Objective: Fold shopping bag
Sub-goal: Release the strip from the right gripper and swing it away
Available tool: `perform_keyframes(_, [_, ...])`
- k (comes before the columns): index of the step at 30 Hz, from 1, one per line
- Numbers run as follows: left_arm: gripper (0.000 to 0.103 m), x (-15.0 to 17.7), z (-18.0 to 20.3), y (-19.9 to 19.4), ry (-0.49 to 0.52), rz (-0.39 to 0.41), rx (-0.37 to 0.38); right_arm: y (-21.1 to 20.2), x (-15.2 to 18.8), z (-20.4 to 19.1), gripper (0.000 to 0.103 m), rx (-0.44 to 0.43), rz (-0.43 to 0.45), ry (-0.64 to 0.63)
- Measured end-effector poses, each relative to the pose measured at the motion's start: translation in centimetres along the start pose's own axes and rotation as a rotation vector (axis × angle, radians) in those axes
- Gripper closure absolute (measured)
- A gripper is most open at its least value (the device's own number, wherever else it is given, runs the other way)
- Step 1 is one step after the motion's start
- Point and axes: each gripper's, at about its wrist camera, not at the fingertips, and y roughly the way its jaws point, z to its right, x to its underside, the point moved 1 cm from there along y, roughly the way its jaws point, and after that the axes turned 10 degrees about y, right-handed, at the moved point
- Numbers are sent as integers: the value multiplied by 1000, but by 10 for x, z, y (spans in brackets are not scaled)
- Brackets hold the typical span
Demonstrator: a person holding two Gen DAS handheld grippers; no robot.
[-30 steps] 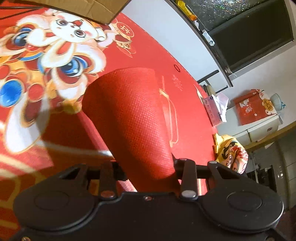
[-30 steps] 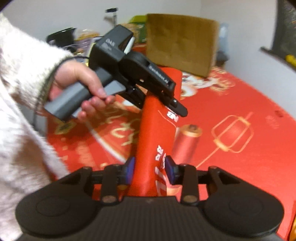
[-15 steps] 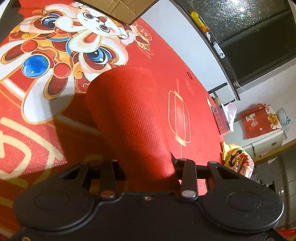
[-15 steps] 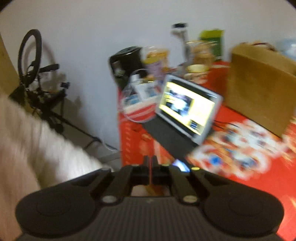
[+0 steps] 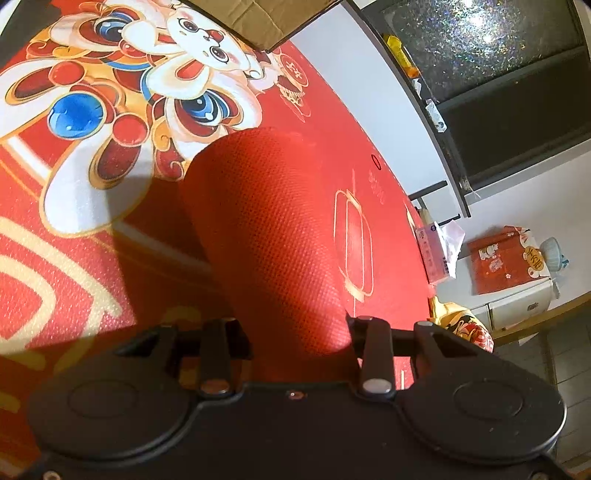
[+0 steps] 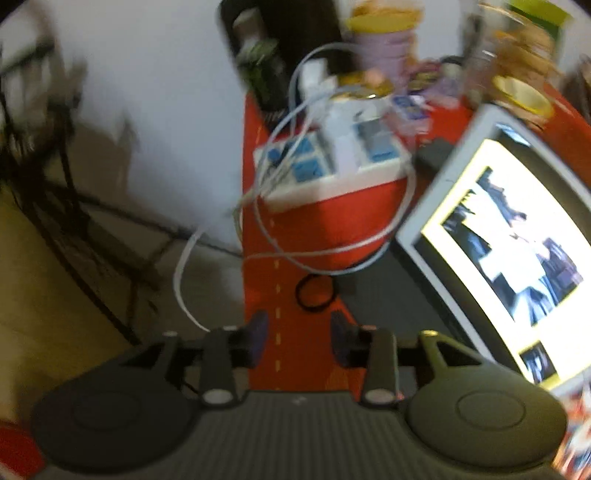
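The red non-woven shopping bag (image 5: 266, 229), folded into a narrow thick bundle, sticks out forward from my left gripper (image 5: 295, 332) above the red tablecloth (image 5: 74, 302). The left jaws are shut on the bundle's near end. My right gripper (image 6: 298, 332) is away from the bag, pointing down over the table's corner. Its jaws are opening, and only tablecloth shows between the blue pads (image 6: 258, 334). The bag does not appear in the right wrist view, which is blurred by motion.
A cardboard box (image 5: 258, 14) stands beyond the rabbit print (image 5: 192, 66), and a tissue pack (image 5: 432, 254) sits at the far table edge. Under the right gripper are an open laptop (image 6: 509, 240), a power strip (image 6: 332, 162) with white cables (image 6: 332, 254), a black ring (image 6: 314, 293) and the table's edge (image 6: 244, 258).
The right gripper let go of the bag, swung fast to the laptop corner, closed, then parted again. The left gripper kept its hold and dipped slightly.
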Motion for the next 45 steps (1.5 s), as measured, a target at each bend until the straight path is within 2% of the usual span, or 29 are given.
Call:
perform_keyframes(2, [67,-1,-1,1,-2,5,1,18,3,-14,57,33,22,-124])
perform_keyframes(4, [67,-2,-2,2,-13,8,5,34,3,-21,58,18,14,-175])
perform_keyframes(6, [67,-4,-4,3,-16,10,12,48,2,-21,61,-11,-10,-155])
perform_keyframes(7, [67,-4,-5,3,-19,13,14,54,1,-21,66,-22,-19,-145])
perform_keyframes(10, [66,-7,-9,3,-26,20,18,68,-2,-20,69,-31,-25,-147])
perform_keyframes(18, [66,-13,-16,3,-35,31,19,86,-2,-15,70,-18,-75,-166])
perform_keyframes(21, [66,-13,-16,3,-35,36,19,87,1,-16,69,-12,-60,-197])
perform_keyframes(22, [66,-13,-16,4,-37,37,20,87,1,-16,72,-8,-58,-202])
perform_keyframes(24, [66,-13,-16,4,-39,40,21,86,0,-16,83,3,-58,-210])
perform_keyframes(25, [66,-13,-16,4,-39,41,20,86,0,-16,96,10,-61,-213])
perform_keyframes(26, [66,-13,-16,4,-39,42,20,86,-1,-15,100,17,-64,-215])
perform_keyframes(30, [66,-13,-15,5,-35,41,16,84,4,-20,101,29,-84,-238])
perform_keyframes(32, [66,-13,-14,5,-32,39,12,76,7,-16,101,-7,-84,-175])
perform_keyframes(36, [66,-13,-13,5,-27,37,3,39,2,-4,101,-96,-27,-42])
perform_keyframes(40, [66,-13,-9,2,-7,31,-17,-19,0,8,101,-188,75,54])
perform_keyframes(45, [66,-12,-3,-1,26,19,-44,-108,28,31,101,-225,216,116])
